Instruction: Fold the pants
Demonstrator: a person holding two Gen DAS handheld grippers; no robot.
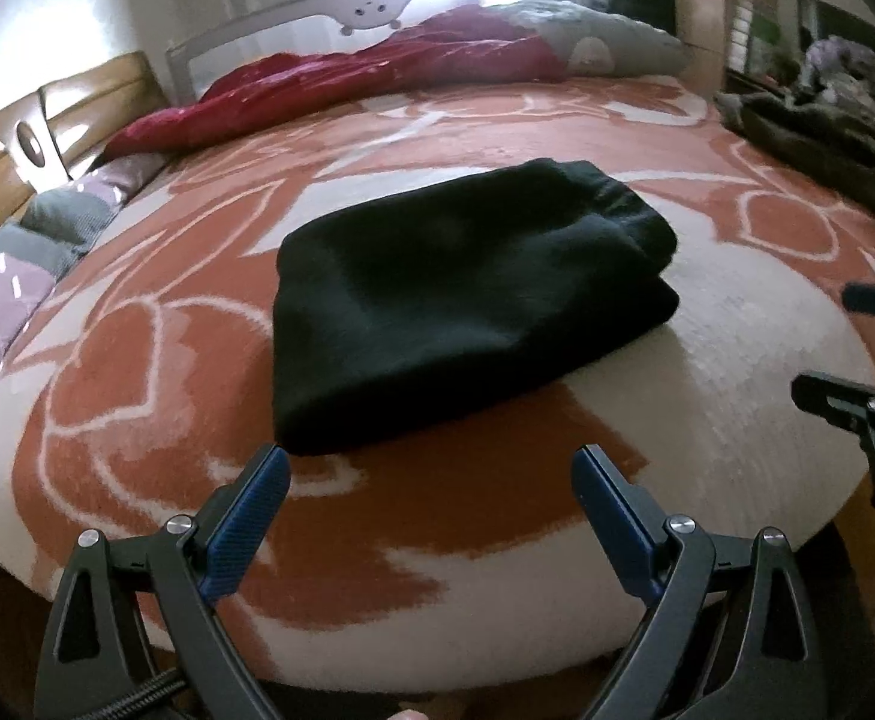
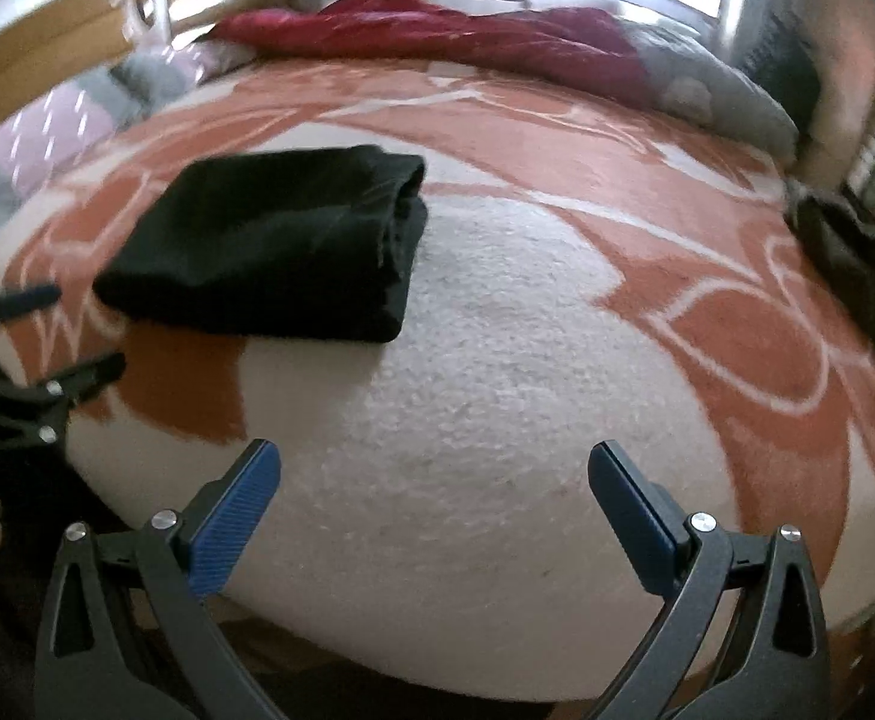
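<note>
The black pants lie folded into a thick rectangular bundle on the bed's orange-and-white blanket. My left gripper hovers open just in front of the bundle's near edge, nothing between its blue pads. In the right wrist view the same pants sit to the upper left, folded layers showing at their right end. My right gripper is open over bare white blanket, well to the right of the pants. Each gripper shows at the edge of the other's view: the right gripper and the left gripper.
A crumpled red quilt and grey pillow lie along the far side by the headboard rail. Purple-grey pillows line the left edge. Dark clothing is heaped at the right edge. The bed's near edge drops off below the grippers.
</note>
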